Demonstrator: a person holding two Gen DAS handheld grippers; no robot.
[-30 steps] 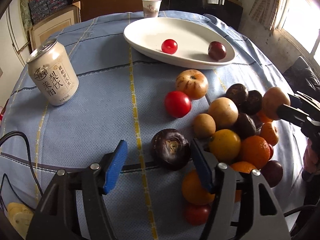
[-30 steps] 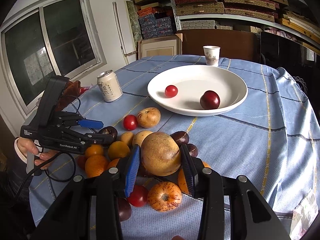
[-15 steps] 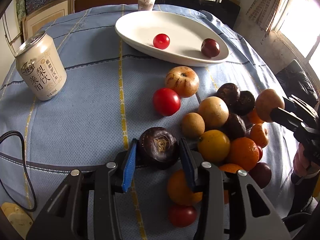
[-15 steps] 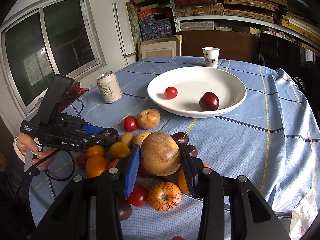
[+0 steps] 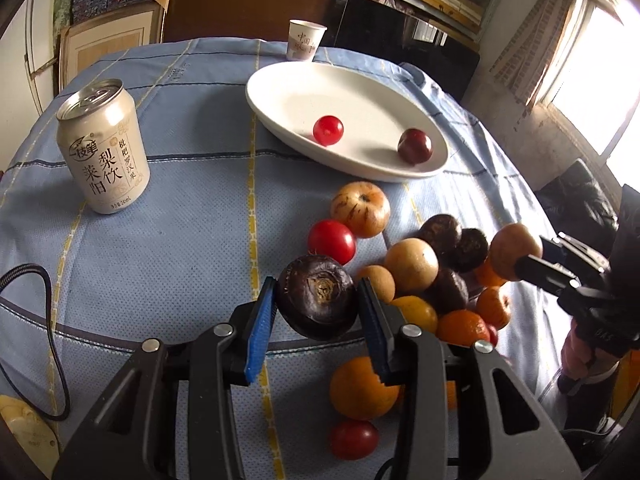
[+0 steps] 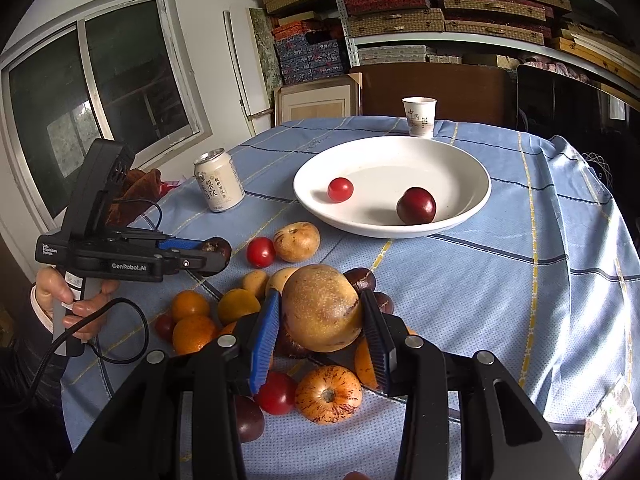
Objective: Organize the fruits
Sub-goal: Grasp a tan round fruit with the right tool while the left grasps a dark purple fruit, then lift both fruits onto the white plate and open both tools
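1. Nearest first, in the left wrist view: the left gripper (image 5: 318, 312) is pinching a dark purple mangosteen (image 5: 318, 300) between its blue pads, calyx scar facing the camera; the fruit sits high in the grip and looks clear of the blue tablecloth (image 5: 180, 248), though I cannot be sure of the gap.
2. In the right wrist view: the right gripper (image 6: 320, 320) is clamped on a tan, round-to-oval fruit (image 6: 322, 307), pads on its two flanks; it hangs above the fruit pile (image 6: 224, 312) of oranges, tomatoes and dark fruit.
3. Beyond the claws: a red tomato (image 5: 332, 241) and a speckled apple-like fruit (image 5: 360, 209) lie between the left claw and the target, so the straight line out runs over them.
4. The relation that counts: the white plate (image 5: 280, 80) lies ahead and slightly right of the left claw, dead ahead of the right; it has no long axis to fuss over, just a wide shallow bowl.
5. In it already: a small red tomato (image 5: 328, 130) and a dark plum (image 5: 415, 151), with bare room between and behind them.
6. Judgement: both loads are ready to carry forward; the right hand looks to have the more direct run to the plate.
7. Far off: a drink can (image 5: 103, 148) to the left, a paper cup (image 5: 306, 40) past the plate; neither is in the way.
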